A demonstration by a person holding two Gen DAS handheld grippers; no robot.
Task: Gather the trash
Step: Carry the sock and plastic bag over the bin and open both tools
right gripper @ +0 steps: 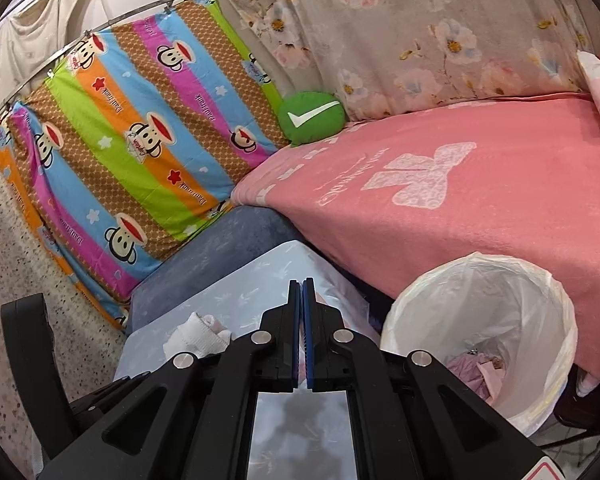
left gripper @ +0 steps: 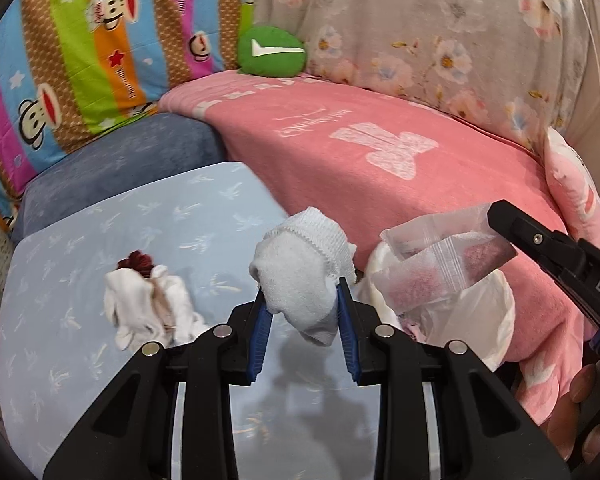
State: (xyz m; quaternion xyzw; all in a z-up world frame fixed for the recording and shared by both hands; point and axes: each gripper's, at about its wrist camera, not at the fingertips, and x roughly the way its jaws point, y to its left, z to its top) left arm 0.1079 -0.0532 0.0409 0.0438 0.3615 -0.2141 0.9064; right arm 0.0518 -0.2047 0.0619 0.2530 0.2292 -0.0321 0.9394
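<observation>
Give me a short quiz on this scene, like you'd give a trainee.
1. True or false: the left hand-held gripper grips a white sock.
2. What does the right hand-held gripper pinch? A) a clear plastic bag B) a spoon C) a banana
3. Fill in: the bin beside the pink blanket is lined with a ___ bag.
Key: 1 true; 2 A; 3 white.

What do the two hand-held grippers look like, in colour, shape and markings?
Both are black plastic. The left hand-held gripper has angular linkage arms with round silver pivot pins and ribbed blue pads. The right hand-held gripper is the same; seen from the side, it bears white letters.
</observation>
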